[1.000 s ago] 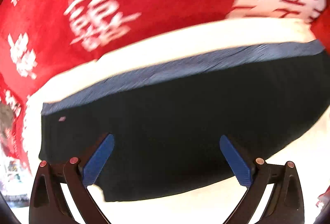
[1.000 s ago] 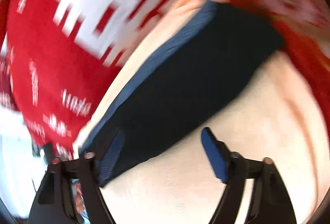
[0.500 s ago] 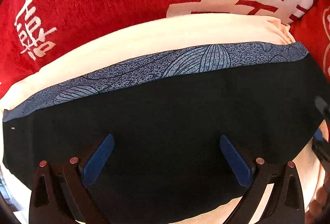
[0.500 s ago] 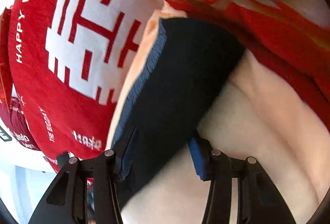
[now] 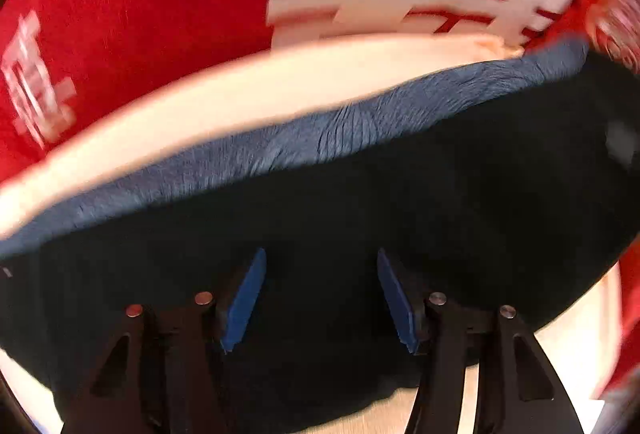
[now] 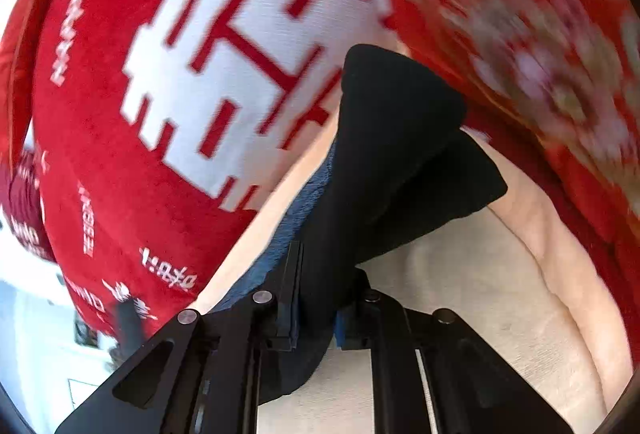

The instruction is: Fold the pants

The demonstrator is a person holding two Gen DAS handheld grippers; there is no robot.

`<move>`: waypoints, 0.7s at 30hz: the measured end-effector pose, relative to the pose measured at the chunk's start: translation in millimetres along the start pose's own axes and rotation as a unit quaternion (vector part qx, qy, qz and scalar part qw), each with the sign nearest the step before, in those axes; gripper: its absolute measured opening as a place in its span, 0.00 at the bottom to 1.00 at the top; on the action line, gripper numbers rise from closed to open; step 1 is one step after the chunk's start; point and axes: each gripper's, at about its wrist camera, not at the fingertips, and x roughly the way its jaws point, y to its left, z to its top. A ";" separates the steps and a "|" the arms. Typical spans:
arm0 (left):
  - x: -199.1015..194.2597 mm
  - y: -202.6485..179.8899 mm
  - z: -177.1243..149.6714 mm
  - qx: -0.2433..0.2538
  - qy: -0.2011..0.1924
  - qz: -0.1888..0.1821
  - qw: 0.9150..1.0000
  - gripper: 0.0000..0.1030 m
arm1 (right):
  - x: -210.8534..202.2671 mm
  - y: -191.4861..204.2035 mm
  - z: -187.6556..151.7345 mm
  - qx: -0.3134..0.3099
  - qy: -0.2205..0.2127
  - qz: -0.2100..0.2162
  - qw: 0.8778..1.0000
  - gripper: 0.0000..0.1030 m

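Observation:
The pants [image 5: 360, 218] are black with a blue patterned waistband [image 5: 304, 138] and lie on a cream blanket [image 5: 224, 94]. In the left wrist view my left gripper [image 5: 320, 298] hovers over the black cloth with its blue pads [image 5: 244, 298] partly closed and a gap between them, nothing gripped. In the right wrist view my right gripper [image 6: 316, 314] is shut on an edge of the pants [image 6: 392, 138], and the cloth rises in a lifted, folded peak in front of the fingers.
A red blanket with large white characters [image 5: 120, 18] lies behind the pants, also in the right wrist view [image 6: 192, 74]. A red floral quilt [image 6: 540, 34] is at the right. The cream blanket [image 6: 480, 294] extends to the right of the right gripper.
My left gripper's fingers have narrowed from wide open. My right gripper has closed on the pants edge and lifted it, so the cloth folds up.

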 end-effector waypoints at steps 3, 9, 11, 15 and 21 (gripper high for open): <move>-0.6 7.8 -4.0 -0.028 -0.004 -0.017 0.999 0.57 | 1.0 31.4 -0.8 -0.052 0.002 -0.014 0.999 0.13; 0.9 15.8 -6.6 -0.007 -0.011 -0.054 0.998 0.57 | 5.4 82.0 -14.4 -0.123 0.008 -0.033 0.992 0.13; 0.9 24.3 -3.1 -0.007 0.000 -0.073 0.997 0.59 | 7.1 99.8 -22.9 -0.144 0.010 -0.037 0.989 0.13; -22.8 70.8 -7.6 -0.038 -0.002 -0.070 0.997 0.76 | 13.2 137.8 -45.4 -0.203 0.019 -0.052 0.978 0.13; -61.0 174.4 -40.8 -0.083 -0.023 -0.012 0.996 0.80 | 59.8 191.3 -107.1 -0.282 0.064 -0.072 0.955 0.13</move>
